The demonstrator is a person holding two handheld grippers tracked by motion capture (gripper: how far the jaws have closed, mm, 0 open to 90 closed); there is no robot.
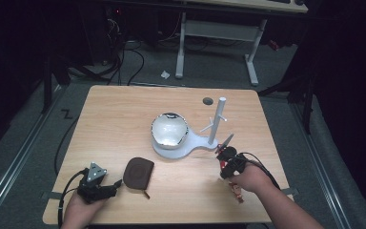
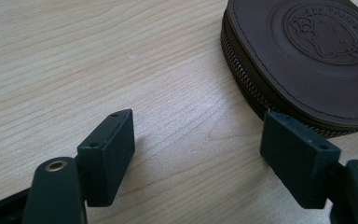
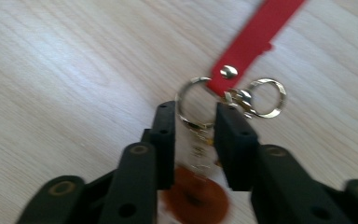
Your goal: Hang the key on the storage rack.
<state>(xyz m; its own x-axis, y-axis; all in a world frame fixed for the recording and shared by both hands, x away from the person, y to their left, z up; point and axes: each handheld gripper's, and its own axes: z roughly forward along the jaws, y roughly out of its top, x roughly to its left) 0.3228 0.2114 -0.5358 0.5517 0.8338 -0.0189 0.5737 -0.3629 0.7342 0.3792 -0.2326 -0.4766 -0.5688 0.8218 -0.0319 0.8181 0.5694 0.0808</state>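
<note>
Find the keychain [image 3: 256, 42] near 4 o'clock on the table [image 1: 124, 119], with its gold ring [image 3: 186, 93] between the fingers of the right gripper [image 3: 195, 109]. Cannot tell if these fingers press the ring or only stand around it. Close them squarely on the ring, not on the red strap, to avoid swinging. Then probably lift slowly toward the white stand [image 1: 218, 119] at 11 o'clock from this gripper. Keep the left gripper [image 2: 198, 123] quiet at 7 o'clock, its fingers released wide, just beside the brown pouch [image 2: 307, 60].
</note>
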